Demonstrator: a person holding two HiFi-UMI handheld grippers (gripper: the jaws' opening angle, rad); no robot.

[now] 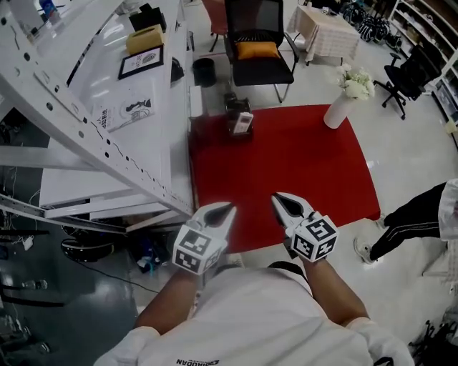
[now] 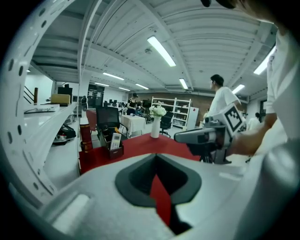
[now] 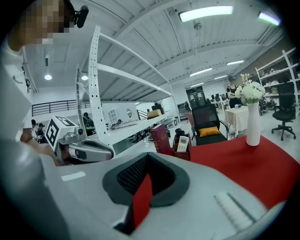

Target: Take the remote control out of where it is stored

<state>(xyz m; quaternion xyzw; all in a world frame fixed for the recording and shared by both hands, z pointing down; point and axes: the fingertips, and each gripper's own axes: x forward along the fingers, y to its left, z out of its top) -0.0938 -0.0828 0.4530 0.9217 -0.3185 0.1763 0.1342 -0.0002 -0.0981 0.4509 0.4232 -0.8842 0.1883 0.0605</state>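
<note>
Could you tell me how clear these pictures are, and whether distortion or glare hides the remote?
Head view: evenly lit and sharp; the remote is small but plain. Left gripper view: strong fisheye bending, dark corners, soft foreground. Right gripper view: same bending, ceiling lamp blown out, yet no glare on the remote.

I see my white shirt with dark lettering at the bottom edge, and a white left gripper and right gripper bearing black-and-white marker cubes.

My left gripper has a smooth matt plastic shell; the red carpet looks matt cloth, the floor glossy
</note>
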